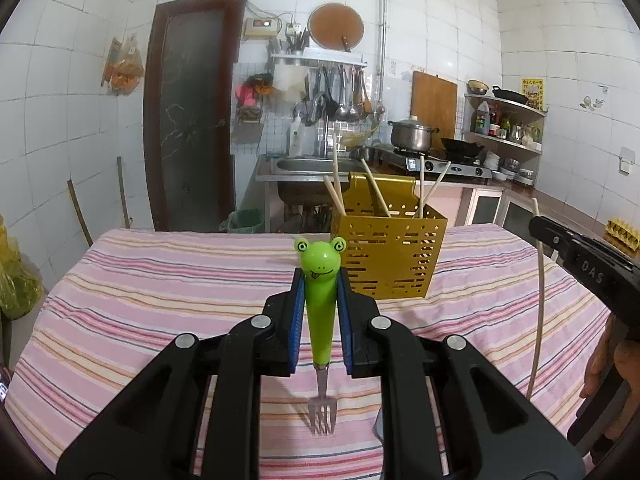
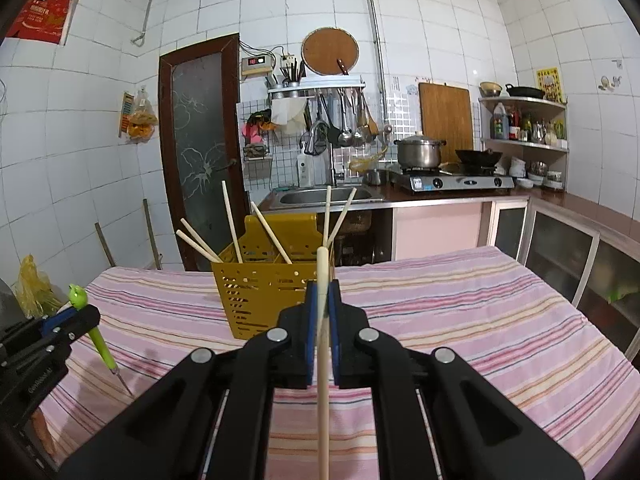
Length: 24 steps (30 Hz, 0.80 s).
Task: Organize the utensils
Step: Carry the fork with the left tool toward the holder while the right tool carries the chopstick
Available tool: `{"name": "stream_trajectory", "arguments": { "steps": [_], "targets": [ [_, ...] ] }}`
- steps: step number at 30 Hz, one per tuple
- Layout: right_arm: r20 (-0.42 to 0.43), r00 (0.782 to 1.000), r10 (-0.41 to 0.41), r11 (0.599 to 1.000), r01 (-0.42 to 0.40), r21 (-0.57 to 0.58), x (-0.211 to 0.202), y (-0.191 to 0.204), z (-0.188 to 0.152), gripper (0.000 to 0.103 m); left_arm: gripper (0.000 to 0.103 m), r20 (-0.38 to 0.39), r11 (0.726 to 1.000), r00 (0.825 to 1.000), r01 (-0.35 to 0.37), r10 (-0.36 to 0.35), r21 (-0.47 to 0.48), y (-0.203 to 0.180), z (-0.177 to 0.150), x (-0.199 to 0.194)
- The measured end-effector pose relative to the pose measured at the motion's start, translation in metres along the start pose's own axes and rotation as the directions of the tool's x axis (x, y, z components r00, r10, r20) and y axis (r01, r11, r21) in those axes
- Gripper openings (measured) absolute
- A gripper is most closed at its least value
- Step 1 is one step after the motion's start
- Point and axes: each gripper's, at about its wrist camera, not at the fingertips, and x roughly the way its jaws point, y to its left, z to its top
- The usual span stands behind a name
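Observation:
My left gripper (image 1: pixel 320 280) is shut on a green frog-handled fork (image 1: pixel 320 304), tines pointing down towards me, above the striped table. A yellow perforated utensil holder (image 1: pixel 390 256) stands just behind it to the right, with several wooden chopsticks (image 1: pixel 376 194) in it. My right gripper (image 2: pixel 323 292) is shut on a single wooden chopstick (image 2: pixel 323 360) held upright, just in front of the holder (image 2: pixel 256 296). The right gripper (image 1: pixel 584 268) with its chopstick (image 1: pixel 538 304) shows at the right of the left wrist view. The left gripper (image 2: pixel 60 320) and fork (image 2: pixel 100 344) show at the left of the right wrist view.
The table carries a pink striped cloth (image 1: pixel 160 304). Behind it are a sink (image 2: pixel 324 196), a gas stove with a pot (image 2: pixel 420 154) and wok, a dark door (image 2: pixel 200 152) and corner shelves. A yellow bag (image 1: pixel 16 280) hangs at the left.

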Motion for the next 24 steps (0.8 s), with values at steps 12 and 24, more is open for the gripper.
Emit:
{"name": "stream_trajectory", "arguments": {
  "steps": [12,24],
  "targets": [
    [0.020,1.000,-0.001,1.000,0.001,0.002,0.003,-0.004,0.001,0.006,0.014,0.034,1.000,0.999,0.010,-0.010,0.004,-0.002,0.011,-0.007],
    [0.040,0.999,0.007,1.000,-0.007,0.017,0.015,-0.010,0.015,0.006,0.014,0.070,1.000,0.997,0.021,-0.022,0.006,-0.008,0.031,-0.004]
  ]
}}
